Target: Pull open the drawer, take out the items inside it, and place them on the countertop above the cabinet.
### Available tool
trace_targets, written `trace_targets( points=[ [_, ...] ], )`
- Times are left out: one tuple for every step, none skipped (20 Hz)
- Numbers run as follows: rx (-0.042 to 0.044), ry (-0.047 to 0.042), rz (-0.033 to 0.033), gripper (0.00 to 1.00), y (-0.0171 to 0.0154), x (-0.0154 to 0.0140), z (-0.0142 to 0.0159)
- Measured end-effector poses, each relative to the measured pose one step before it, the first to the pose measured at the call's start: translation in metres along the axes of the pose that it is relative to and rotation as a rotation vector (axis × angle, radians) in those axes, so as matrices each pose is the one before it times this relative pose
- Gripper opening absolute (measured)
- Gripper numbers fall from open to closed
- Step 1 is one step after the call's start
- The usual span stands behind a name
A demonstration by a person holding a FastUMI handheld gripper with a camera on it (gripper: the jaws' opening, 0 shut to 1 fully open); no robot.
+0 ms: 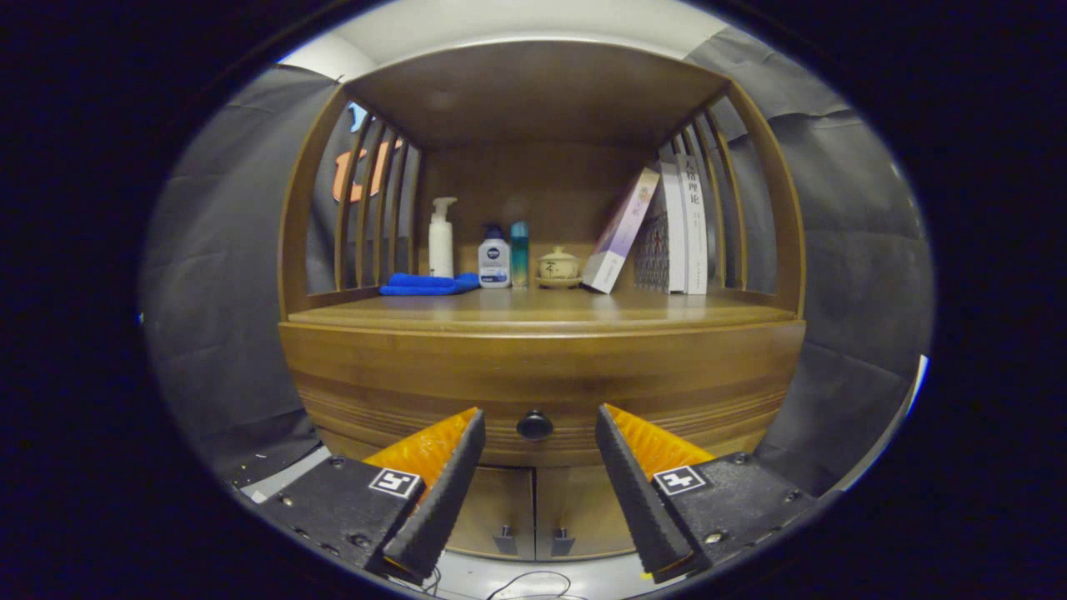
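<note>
A wooden cabinet faces me, its drawer front (542, 383) closed under the countertop (542, 312). A small dark round knob (534, 425) sits at the drawer's middle, level with my fingertips and a little beyond them. My gripper (540, 418) is open, one finger on each side of the knob, touching nothing. The drawer's inside is hidden.
At the back of the countertop stand a folded blue cloth (427, 284), a white pump bottle (441, 239), two smaller bottles (494, 260), a lidded cup on a saucer (558, 267) and leaning books (667, 229). Two lower doors (533, 512) sit under the drawer. Slatted sides and a roof enclose the shelf.
</note>
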State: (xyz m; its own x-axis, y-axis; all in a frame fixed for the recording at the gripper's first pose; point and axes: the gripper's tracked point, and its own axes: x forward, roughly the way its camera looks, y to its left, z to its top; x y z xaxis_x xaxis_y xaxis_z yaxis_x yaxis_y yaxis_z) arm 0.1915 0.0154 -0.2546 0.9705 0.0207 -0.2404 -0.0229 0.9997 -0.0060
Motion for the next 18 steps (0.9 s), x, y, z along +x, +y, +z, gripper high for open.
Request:
trace_targets(
  points=[
    [0.00466,0.01752,0.00569,0.84,-0.00001,0.00419,-0.00457],
    [0.00646,0.00697,-0.00208,0.8,0.00022,0.00468,-0.00555],
    [0.0052,0.01073,-0.0084,0.76,-0.00094,0.00475,-0.00287],
    [0.00752,0.00361,0.00495,0.7,0.00234,0.00862,-0.00218],
    [0.00499,0.0048,-0.00452,0.64,0.00046,0.00415,-0.00108],
    [0.00358,0.00899,0.00349,0.59,0.00225,0.00408,-0.00258],
    [0.00097,0.00659,0.00455,0.53,0.00214,0.00344,-0.00364],
    [0.00147,0.01123,-0.00437,0.48,-0.00018,0.00109,0.00005],
    [0.00808,-0.01407,-0.01062,0.44,-0.00044,-0.00277,0.003],
    [-0.00581,0.00127,-0.02187,0.41,-0.00231,0.00388,-0.00078],
    [0.00366,-0.00188,-0.00422,0.38,-0.0004,0.00072,-0.00022],
    [0.00324,-0.00295,-0.01028,0.34,-0.00152,0.00082,-0.00135],
    [0.00169,0.00109,-0.00241,0.33,0.00062,-0.00125,0.00118],
    [-0.00447,0.00027,-0.00182,0.29,-0.00046,-0.00071,-0.00042],
    [-0.0038,-0.00001,-0.00119,0.28,0.00024,0.00029,-0.00044],
    [-0.00546,0.00096,0.00093,0.26,-0.00006,-0.00074,0.00052],
    [-0.00352,0.00203,0.00186,0.25,-0.00046,0.00029,-0.00082],
    [0.00497,0.00342,0.00443,0.24,0.00031,-0.00033,0.00018]
  ],
)
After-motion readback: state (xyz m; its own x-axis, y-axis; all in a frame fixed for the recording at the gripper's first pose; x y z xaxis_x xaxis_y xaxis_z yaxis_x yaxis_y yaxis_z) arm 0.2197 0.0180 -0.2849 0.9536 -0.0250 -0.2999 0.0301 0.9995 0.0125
